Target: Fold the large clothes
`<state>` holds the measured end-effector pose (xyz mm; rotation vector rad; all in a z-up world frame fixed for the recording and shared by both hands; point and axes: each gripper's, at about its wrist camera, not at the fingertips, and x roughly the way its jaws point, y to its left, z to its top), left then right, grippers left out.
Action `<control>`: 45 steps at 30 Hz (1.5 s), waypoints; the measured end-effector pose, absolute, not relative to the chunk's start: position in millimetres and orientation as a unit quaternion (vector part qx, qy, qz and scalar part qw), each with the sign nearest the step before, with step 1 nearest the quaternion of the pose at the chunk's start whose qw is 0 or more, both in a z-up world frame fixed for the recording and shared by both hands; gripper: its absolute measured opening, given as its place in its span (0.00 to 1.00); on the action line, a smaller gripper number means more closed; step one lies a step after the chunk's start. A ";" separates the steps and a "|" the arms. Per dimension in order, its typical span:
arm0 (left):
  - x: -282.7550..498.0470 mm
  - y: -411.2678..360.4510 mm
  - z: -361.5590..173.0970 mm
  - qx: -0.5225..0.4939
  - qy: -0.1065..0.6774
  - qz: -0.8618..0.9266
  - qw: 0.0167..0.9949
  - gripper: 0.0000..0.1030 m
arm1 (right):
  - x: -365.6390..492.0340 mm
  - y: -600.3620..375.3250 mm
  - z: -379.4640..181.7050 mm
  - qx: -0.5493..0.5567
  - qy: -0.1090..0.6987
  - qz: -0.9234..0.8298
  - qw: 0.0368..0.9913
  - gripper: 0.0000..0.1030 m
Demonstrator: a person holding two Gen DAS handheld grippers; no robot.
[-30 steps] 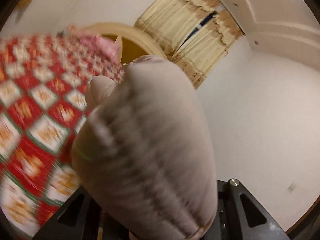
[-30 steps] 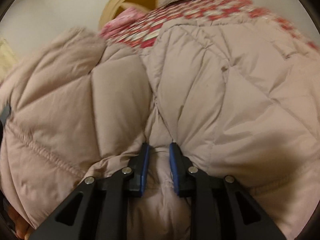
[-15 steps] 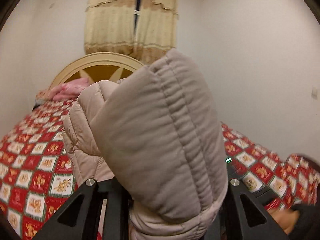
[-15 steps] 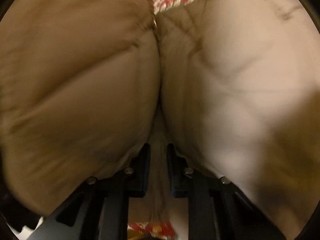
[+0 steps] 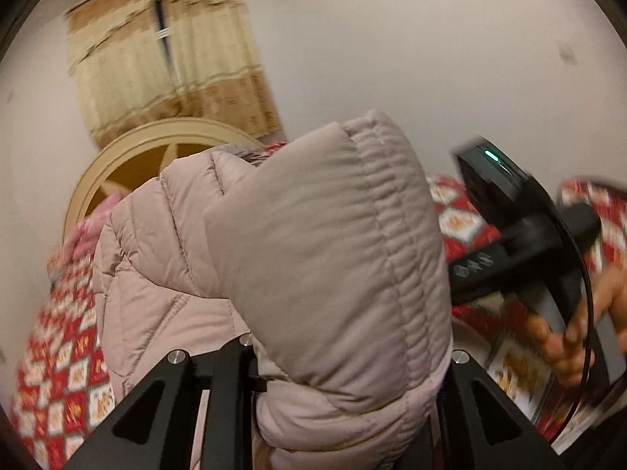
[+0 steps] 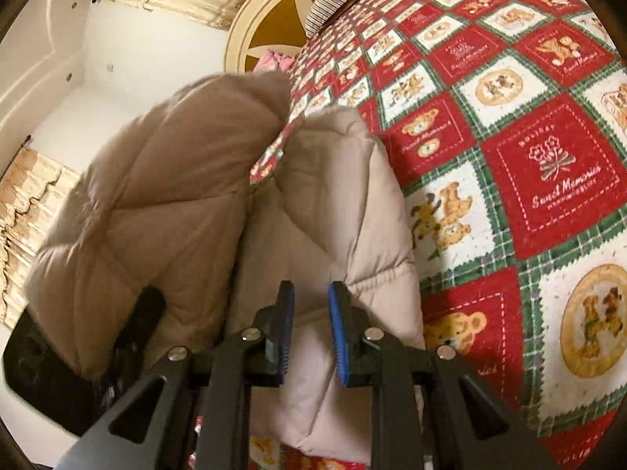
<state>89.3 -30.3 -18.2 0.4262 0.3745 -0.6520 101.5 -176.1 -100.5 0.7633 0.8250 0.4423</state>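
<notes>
A large beige quilted puffer jacket (image 5: 313, 258) bulges over my left gripper (image 5: 345, 384), which is shut on its ribbed hem; the fingertips are hidden in the fabric. In the right wrist view the same jacket (image 6: 325, 215) hangs in two lobes over the bed. My right gripper (image 6: 309, 329), with blue pads, is shut on a fold of the jacket. The right gripper also shows in the left wrist view (image 5: 521, 235), held in a hand at the right.
The bed has a red, white and green teddy-bear quilt (image 6: 509, 156). A round cream headboard (image 5: 156, 156) and pink bedding (image 5: 86, 235) lie at its far end. Beige curtains (image 5: 164, 62) hang behind. White walls surround the bed.
Both grippers have swung with the jacket held. The right wrist view went from being filled by jacket to showing the quilt on the right. The right gripper came into the left wrist view.
</notes>
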 end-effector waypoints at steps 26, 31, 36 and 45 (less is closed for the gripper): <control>87.8 -63.8 -84.2 0.283 0.178 -0.317 0.887 0.33 | 141.4 -188.0 -21.0 0.187 0.358 0.199 0.893 0.69; 76.9 -50.8 -77.3 0.278 0.187 -0.331 0.882 0.38 | 142.6 -165.5 -43.2 0.115 0.403 0.167 0.893 0.48; 51.7 -9.2 -58.5 0.246 0.202 -0.367 0.874 0.43 | 146.2 -162.7 -64.0 0.116 0.414 0.166 0.887 0.49; 88.2 98.9 14.6 0.053 0.244 -0.382 0.890 0.47 | 135.3 -170.0 -80.7 0.170 0.389 0.164 0.890 0.50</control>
